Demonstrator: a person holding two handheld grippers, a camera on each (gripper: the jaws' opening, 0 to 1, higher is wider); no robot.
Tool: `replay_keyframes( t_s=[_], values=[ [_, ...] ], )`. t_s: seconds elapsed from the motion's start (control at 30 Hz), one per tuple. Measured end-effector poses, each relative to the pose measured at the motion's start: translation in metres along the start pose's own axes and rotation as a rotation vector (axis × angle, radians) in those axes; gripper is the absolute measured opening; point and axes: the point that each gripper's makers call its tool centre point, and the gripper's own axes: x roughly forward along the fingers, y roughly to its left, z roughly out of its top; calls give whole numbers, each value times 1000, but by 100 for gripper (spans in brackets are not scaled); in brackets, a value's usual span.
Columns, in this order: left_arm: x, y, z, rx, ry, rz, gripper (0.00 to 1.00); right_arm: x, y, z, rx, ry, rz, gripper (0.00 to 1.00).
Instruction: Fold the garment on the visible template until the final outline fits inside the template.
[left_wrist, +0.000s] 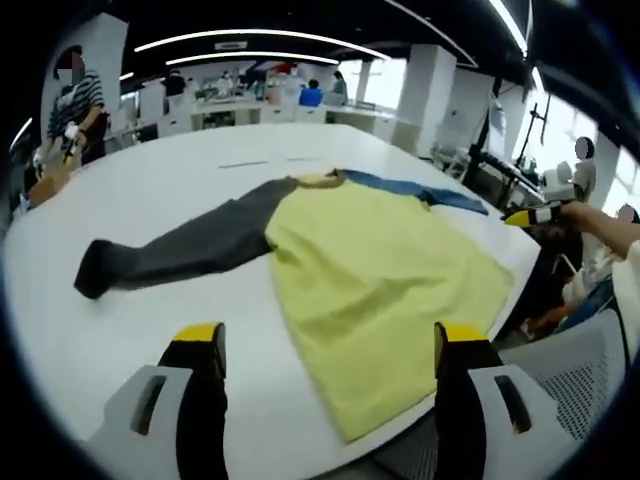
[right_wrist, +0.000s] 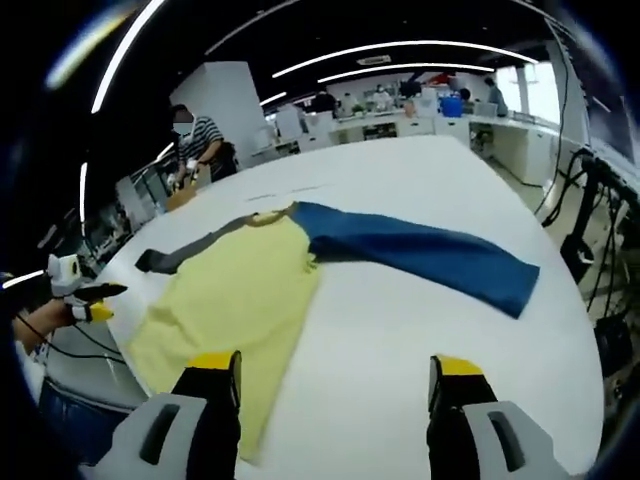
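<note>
Bright, evenly lit indoor scene seen through two strongly curved fisheye views.

We see long ceiling light strips (left_wrist: 260, 40) glowing overhead and daylight entering through windows (left_wrist: 385, 82) at the far side. The white table (left_wrist: 180, 190) reflects this softly, with faint, diffuse shadows and no harsh glare. Straight lines bow towards the edges, where detail smears. Distant desks and people look soft; the right gripper view appears slightly hazier overall.
</note>
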Motion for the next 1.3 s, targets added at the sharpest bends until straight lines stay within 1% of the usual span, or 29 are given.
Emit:
replay_keyframes(
  t_s=[0.27,0.33,0.4,0.47,0.6,0.73,0.8,0.87,0.93,1.0,1.03,1.1,1.17,1.23,1.3],
  values=[
    [2,-5,10,37,-30,-29,95,7,-39,19,14,-36,-75,79],
    [2,-7,14,46,-41,-36,97,8,-50,25,39,-54,-94,78],
    [1,-9,16,53,-51,-41,99,8,-62,29,53,-61,-141,78],
    [1,-10,18,60,-56,-47,99,8,-72,32,76,-63,-172,75],
    [0,-14,20,79,-64,-59,99,7,-89,37,92,-70,-232,70],
    [0,-17,21,101,-62,-68,99,9,-103,39,118,-66,-270,62],
    [-1,-18,23,113,-70,-67,99,11,-111,36,132,-51,-295,57],
    [-2,-19,25,140,-76,-64,99,15,-124,34,136,-38,-318,52],
    [-3,-20,27,156,-81,-65,98,14,-132,35,138,-26,-343,48],
    [-3,-21,29,159,-87,-66,97,15,-137,34,155,-23,-360,45],
    [-3,-20,29,159,-91,-65,97,17,-146,34,161,-24,-368,44],
    [-3,-20,30,152,-92,-62,96,21,-158,33,162,-16,-386,41],
    [-3,-19,30,150,-92,-59,94,22,-166,31,172,-7,-413,36],
    [-4,-19,31,150,-98,-55,94,23,-173,27,204,5,-445,30],
    [-4,-20,31,146,-102,-59,93,26,-175,24,215,8,-454,29]
  ],
)
